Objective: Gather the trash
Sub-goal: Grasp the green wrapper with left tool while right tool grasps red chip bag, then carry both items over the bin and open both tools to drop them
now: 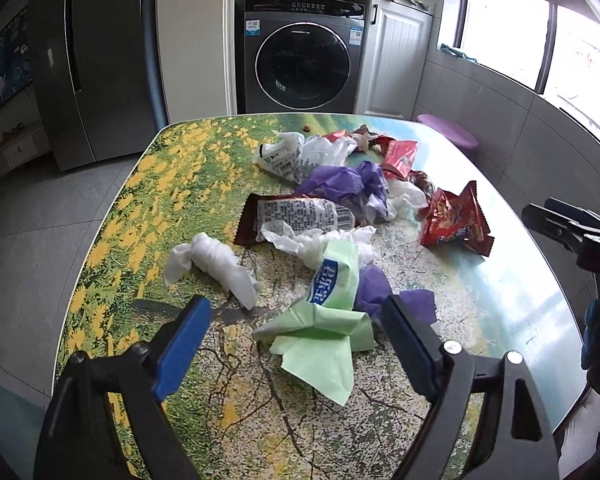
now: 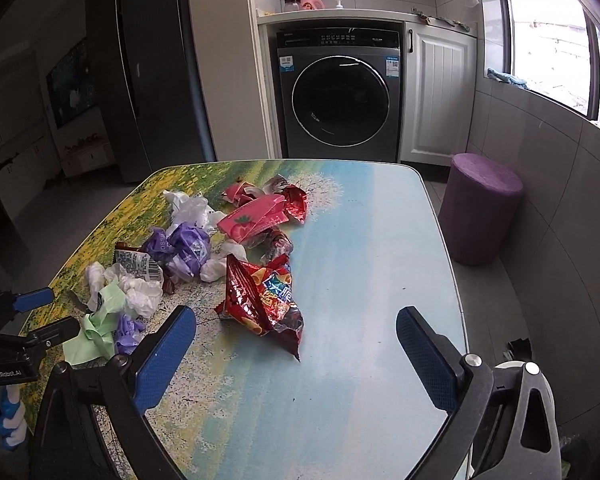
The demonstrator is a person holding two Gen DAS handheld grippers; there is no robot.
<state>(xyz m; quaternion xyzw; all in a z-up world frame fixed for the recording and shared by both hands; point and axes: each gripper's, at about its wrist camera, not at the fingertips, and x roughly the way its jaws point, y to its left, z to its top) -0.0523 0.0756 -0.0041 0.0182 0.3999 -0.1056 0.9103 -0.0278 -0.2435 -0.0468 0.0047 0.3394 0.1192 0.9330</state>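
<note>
While both grippers hang low over the near end of the surface (image 2: 360,248), the left gripper (image 1: 296,344) is spread wide either side of a pale green wrapper (image 1: 324,320), not touching it, and the right gripper (image 2: 296,348) gapes just as wide above bare tabletop, just short of a red snack bag (image 2: 266,300). Beyond that bag the rest of the trash lies heaped: white tissue (image 1: 216,268), a brown barcode wrapper (image 1: 296,216), purple plastic (image 2: 184,248), a pink strawberry packet (image 2: 254,218). Farther still stand a purple stool (image 2: 480,208), the washing machine (image 2: 340,96) and a dark refrigerator (image 1: 100,60).
</note>
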